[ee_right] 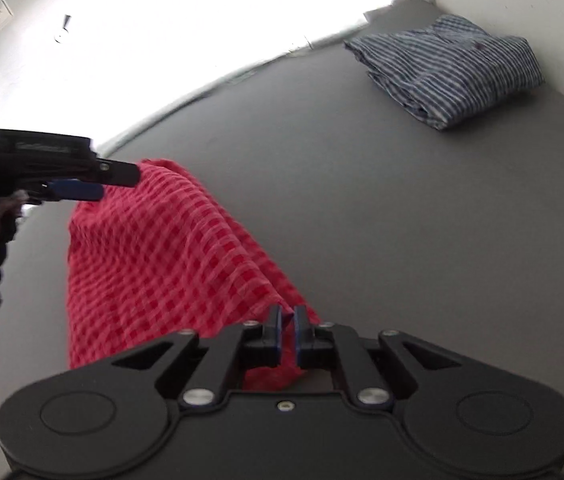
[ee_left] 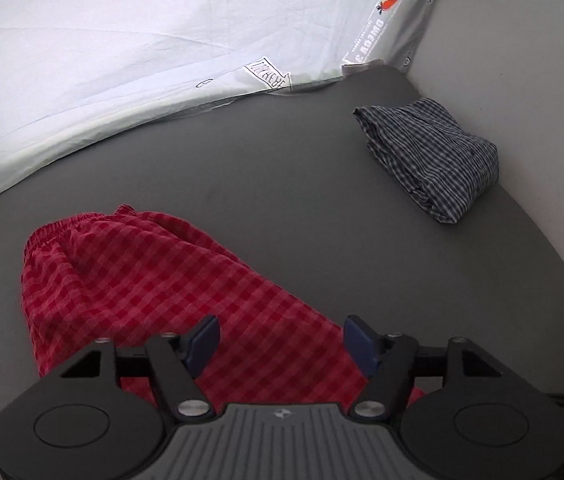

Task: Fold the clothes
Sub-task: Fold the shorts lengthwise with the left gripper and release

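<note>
Red checked garment [ee_left: 154, 280] lies on the grey counter [ee_left: 302, 200], folded blue plaid shirt [ee_left: 430, 156] well apart at the far corner. Left gripper [ee_left: 280, 336] fingers spread above the red cloth, gripping nothing. Right gripper [ee_right: 288, 328] fingers nearly together with a fold between them; looks like a pinch, though the view is blurred.

The near end of the red checked cloth shorts [ee_left: 154, 280] is hidden behind the left hand-held gripper [ee_left: 280, 340]; motion blurs the right wrist view, its upper part washed out.

Left gripper [ee_left: 280, 338] jaws wide apart, empty; right gripper [ee_right: 288, 326] jaws narrow, angled downward.
</note>
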Demonstrator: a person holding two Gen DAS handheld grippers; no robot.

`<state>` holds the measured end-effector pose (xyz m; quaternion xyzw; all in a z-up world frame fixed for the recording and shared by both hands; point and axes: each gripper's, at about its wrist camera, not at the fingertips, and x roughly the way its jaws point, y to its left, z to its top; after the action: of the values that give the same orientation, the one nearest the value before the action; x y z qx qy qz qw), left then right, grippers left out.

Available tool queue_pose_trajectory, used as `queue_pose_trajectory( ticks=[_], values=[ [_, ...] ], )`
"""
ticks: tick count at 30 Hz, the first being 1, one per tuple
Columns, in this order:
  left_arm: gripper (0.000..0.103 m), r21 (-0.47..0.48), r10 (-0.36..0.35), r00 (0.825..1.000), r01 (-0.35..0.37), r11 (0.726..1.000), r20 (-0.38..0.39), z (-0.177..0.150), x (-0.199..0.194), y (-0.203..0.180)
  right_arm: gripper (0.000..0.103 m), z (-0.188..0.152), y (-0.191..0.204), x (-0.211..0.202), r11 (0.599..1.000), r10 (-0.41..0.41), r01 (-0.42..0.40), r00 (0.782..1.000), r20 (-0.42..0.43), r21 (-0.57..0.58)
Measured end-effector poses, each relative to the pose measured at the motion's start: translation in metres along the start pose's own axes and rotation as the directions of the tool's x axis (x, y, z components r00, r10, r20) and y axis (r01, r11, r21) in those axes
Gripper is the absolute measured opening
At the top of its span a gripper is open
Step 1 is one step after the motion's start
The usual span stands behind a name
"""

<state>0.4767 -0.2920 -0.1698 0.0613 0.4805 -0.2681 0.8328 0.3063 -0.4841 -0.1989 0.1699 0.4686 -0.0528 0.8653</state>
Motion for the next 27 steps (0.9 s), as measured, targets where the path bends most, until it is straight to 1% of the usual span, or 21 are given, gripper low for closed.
queue_pose_trajectory(
  ticks=[1,2,4,6,9,10,11,13,15,16,17,18,20,21,22,23,24,25,27],
  values=[
    [0.077,0.006,0.002,1.0,-0.002,1.0,-0.007,-0.009,-0.002,0.001,0.023,-0.001,-0.004,0.005,0.999,-0.037,0.037,0.999,-0.006,-0.017],
    [0.077,0.001,0.016,1.0,-0.016,1.0,-0.023,-0.024,-0.007,0.005,0.025,-0.002,-0.007,0.009,0.998,-0.059,0.058,0.998,-0.007,-0.028],
    [0.077,-0.015,0.055,0.997,-0.056,0.998,-0.056,-0.052,-0.017,0.015,0.039,-0.003,-0.016,0.015,0.999,-0.043,0.043,0.999,-0.01,0.001],
    [0.078,-0.053,0.127,0.986,-0.133,0.99,-0.106,-0.081,-0.026,0.029,0.041,-0.001,-0.023,0.016,0.998,0.001,-0.001,1.0,0.002,0.058],
    [0.078,-0.149,0.15,0.966,-0.183,0.972,-0.211,-0.118,-0.036,0.055,0.043,0.002,-0.029,0.02,0.992,0.073,-0.075,0.997,0.016,0.104],
    [0.078,-0.19,0.136,0.96,-0.184,0.964,-0.243,-0.127,-0.036,0.062,0.046,0.003,-0.029,0.023,0.989,0.102,-0.103,0.995,0.012,0.109],
    [0.078,-0.25,0.112,0.955,-0.183,0.951,-0.276,-0.136,-0.036,0.071,0.049,0.005,-0.028,0.028,0.985,0.13,-0.13,0.991,0.003,0.113],
    [0.078,-0.376,0.04,0.963,-0.143,0.915,-0.267,-0.145,-0.032,0.086,0.05,0.009,-0.026,0.04,0.978,0.177,-0.171,0.984,-0.036,0.121],
    [0.078,-0.49,-0.025,0.968,-0.105,0.865,-0.251,-0.154,-0.028,0.099,0.05,0.009,-0.02,0.05,0.978,0.183,-0.174,0.981,-0.068,0.113],
    [0.078,-0.478,-0.009,0.964,-0.122,0.87,-0.264,-0.155,-0.024,0.095,0.05,0.008,-0.018,0.052,0.98,0.175,-0.167,0.982,-0.068,0.105],
    [0.077,-0.465,0.007,0.961,-0.14,0.874,-0.277,-0.157,-0.021,0.091,0.05,0.005,-0.015,0.053,0.983,0.164,-0.157,0.984,-0.064,0.097],
    [0.077,-0.449,0.026,0.958,-0.158,0.879,-0.287,-0.159,-0.018,0.086,0.047,0.004,-0.013,0.052,0.985,0.151,-0.146,0.987,-0.055,0.087],
    [0.075,-0.346,0.128,0.955,-0.219,0.912,-0.268,-0.168,-0.018,0.062,0.029,0.0,-0.009,0.051,0.992,0.117,-0.115,0.992,-0.036,0.06],
    [0.074,-0.293,0.177,0.951,-0.251,0.923,-0.255,-0.173,-0.019,0.049,0.011,-0.002,-0.008,0.051,0.994,0.102,-0.1,0.994,-0.029,0.045],
    [0.064,-0.242,0.224,0.945,-0.281,0.929,-0.237,-0.178,-0.019,0.037,0.005,-0.004,-0.007,0.05,0.995,0.092,-0.091,0.996,-0.022,0.035],
    [0.051,-0.215,0.251,0.946,-0.294,0.931,-0.206,-0.181,-0.022,0.03,0.005,-0.007,-0.007,0.047,0.996,0.088,-0.087,0.996,-0.013,0.03],
    [0.04,-0.191,0.275,0.945,-0.306,0.932,-0.175,-0.185,-0.025,0.022,0.003,-0.01,-0.007,0.042,0.996,0.085,-0.085,0.996,-0.001,0.027],
    [0.016,-0.197,0.271,0.947,-0.302,0.933,-0.171,-0.186,-0.028,0.02,0.003,-0.013,-0.006,0.038,0.996,0.082,-0.082,0.997,0.011,0.023],
    [0.014,-0.222,0.282,0.946,-0.312,0.924,-0.159,-0.191,-0.04,0.018,0.002,-0.019,-0.007,0.025,0.996,0.087,-0.088,0.996,0.032,0.027]
  ],
)
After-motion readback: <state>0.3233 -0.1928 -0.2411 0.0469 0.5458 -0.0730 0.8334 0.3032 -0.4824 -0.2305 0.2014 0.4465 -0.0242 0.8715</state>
